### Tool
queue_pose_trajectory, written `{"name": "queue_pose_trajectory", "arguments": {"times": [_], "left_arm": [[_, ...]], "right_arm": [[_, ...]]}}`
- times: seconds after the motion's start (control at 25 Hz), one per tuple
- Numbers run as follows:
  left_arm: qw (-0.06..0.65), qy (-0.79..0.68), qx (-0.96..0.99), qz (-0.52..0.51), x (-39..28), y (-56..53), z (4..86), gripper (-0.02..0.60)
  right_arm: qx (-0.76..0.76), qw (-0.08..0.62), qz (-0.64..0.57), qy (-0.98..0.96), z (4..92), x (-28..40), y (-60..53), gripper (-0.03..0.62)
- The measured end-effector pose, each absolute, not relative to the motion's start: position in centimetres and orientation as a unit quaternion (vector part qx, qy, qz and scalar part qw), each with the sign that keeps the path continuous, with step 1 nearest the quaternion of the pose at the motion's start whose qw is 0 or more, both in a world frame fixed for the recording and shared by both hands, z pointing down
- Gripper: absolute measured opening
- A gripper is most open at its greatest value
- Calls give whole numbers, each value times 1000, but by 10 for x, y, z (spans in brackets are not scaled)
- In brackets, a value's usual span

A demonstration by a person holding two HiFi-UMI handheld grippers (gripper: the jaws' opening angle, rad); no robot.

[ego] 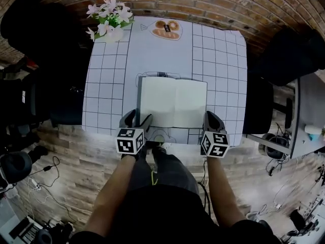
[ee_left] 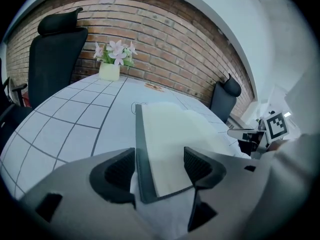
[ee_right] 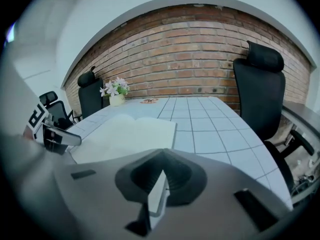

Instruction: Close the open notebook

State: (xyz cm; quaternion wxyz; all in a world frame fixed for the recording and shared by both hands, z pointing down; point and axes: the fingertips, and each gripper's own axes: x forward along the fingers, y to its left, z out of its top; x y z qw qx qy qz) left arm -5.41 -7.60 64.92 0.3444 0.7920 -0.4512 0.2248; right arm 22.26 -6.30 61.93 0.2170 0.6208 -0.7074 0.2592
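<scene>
The open notebook (ego: 172, 103) lies flat on the white gridded table (ego: 218, 55), blank pages up, with a dark cover edge along its left side. My left gripper (ego: 138, 119) is at the notebook's near left corner. In the left gripper view that corner (ee_left: 165, 154) sits between the jaws of the left gripper (ee_left: 160, 166), which stand wide apart with neither pad pressing on it. My right gripper (ego: 212, 118) is just off the near right corner. In the right gripper view the right gripper (ee_right: 161, 181) is shut, and the notebook (ee_right: 125, 134) lies ahead to its left.
A vase of pink and white flowers (ego: 109, 24) stands at the table's far left corner, and a printed picture of pastries (ego: 166, 29) is at the far edge. Black office chairs (ego: 45, 34) (ego: 299, 55) flank the table. A brick wall runs behind.
</scene>
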Motion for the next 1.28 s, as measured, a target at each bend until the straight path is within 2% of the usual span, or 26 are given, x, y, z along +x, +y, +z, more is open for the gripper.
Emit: {"name": "queue_pose_trajectory", "arguments": {"times": [0.32, 0.4, 0.44, 0.64, 0.72, 1.04, 1.2, 1.28], "left_arm": [[374, -445, 789, 198, -54, -76, 647, 299], [381, -442, 789, 194, -54, -76, 647, 299], [384, -441, 789, 190, -55, -76, 646, 299], [406, -437, 789, 147, -55, -76, 638, 299], [408, -433, 792, 138, -53, -76, 635, 290], [422, -425, 794, 104, -49, -77, 629, 269], [409, -448, 774, 181, -63, -74, 646, 245], [400, -457, 767, 206, -66, -73, 651, 210]], "right_arm": [[590, 159, 335, -717, 633, 221, -67, 18], [569, 150, 347, -730, 633, 213, -67, 135], [561, 154, 350, -734, 634, 210, -66, 167], [540, 189, 344, -745, 640, 201, -63, 156], [533, 190, 351, -747, 640, 199, -64, 176], [537, 191, 347, -744, 640, 199, -64, 181], [539, 192, 345, -744, 640, 198, -64, 181], [537, 191, 345, -745, 640, 198, -64, 181]]}}
